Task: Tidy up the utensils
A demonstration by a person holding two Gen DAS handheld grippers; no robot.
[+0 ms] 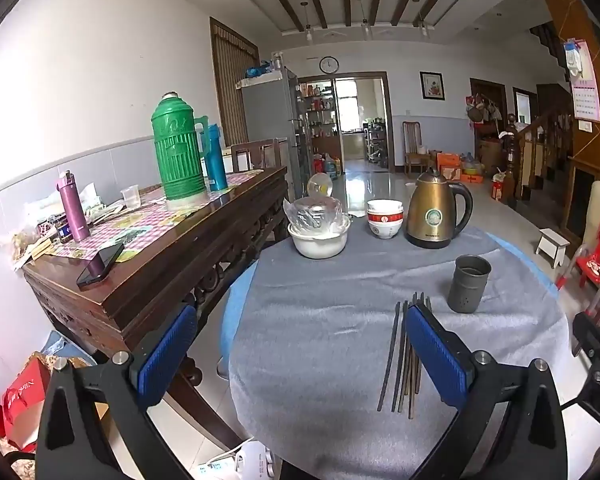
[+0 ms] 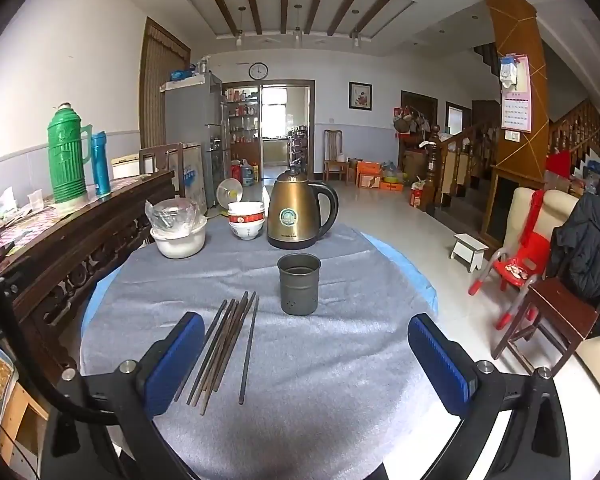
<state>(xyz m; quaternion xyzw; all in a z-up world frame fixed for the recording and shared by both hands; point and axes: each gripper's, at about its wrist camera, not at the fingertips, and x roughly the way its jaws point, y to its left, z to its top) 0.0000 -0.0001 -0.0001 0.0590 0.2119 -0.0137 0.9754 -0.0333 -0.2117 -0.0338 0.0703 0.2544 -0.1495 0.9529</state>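
**Chopsticks loose on the cloth, both grippers spread wide**

A bundle of slim, dark chopsticks [image 2: 220, 350] lies flat on the round table's fuzzy grey cloth [image 2: 320, 380], long axes running away from the cameras, far tips toward the bowls. A dull grey metal cylinder holder [image 2: 299, 284] with small holes stands upright just beyond and right of them. The left gripper [image 1: 304, 354] and right gripper [image 2: 306, 364] hold nothing, ribbed blue pads apart. The chopsticks lie beside the right gripper's left pad [image 2: 175, 362].
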